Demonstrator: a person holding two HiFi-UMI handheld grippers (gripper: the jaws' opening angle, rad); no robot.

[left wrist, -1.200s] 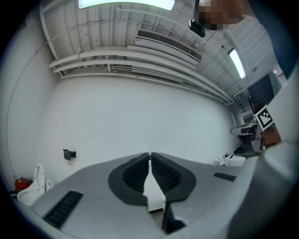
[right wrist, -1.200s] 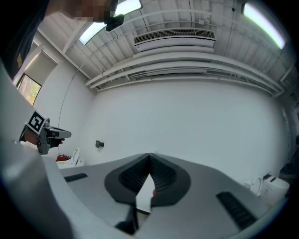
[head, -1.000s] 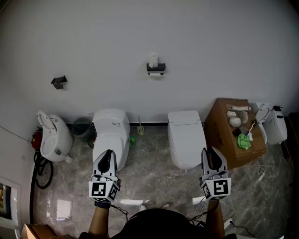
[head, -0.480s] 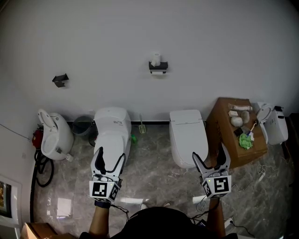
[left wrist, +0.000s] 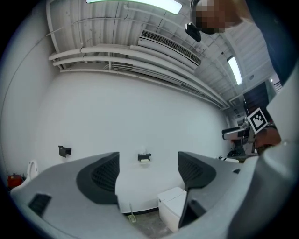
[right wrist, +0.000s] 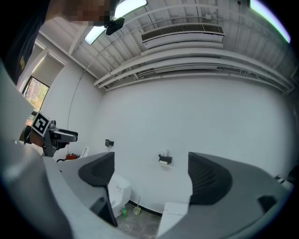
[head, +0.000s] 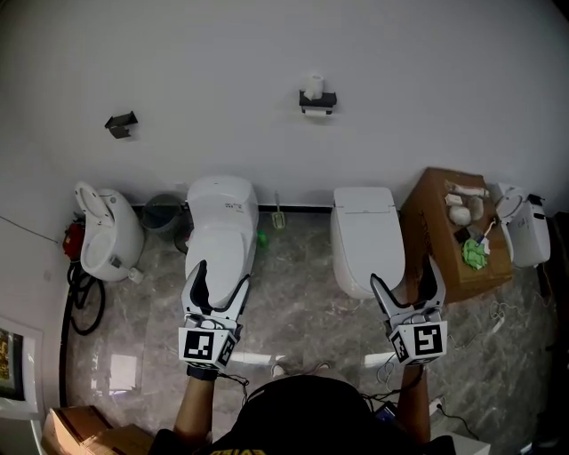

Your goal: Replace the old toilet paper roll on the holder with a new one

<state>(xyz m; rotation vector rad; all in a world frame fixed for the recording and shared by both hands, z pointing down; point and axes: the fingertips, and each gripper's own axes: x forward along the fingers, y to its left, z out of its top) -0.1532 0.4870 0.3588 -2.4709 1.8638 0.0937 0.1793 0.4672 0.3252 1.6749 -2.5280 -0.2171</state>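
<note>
Tiny illegible label on toilet [head: 220,233], below-left of paper holder [head: 318,101].

Head view: from above the person, facing forward and steeply down, holder [head: 317,99] far off near the top. Left gripper view: level, facing the holder [left wrist: 144,158], distant. Right gripper view: level too, holder [right wrist: 164,159] distant. All three share the holder.

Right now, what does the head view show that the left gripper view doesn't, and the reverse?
Only the head view: the left toilet and the grey bin beside it. Only the left gripper view: the ceiling light and air-conditioning unit. Both: the wall holder with its paper roll, and the right toilet.
</note>
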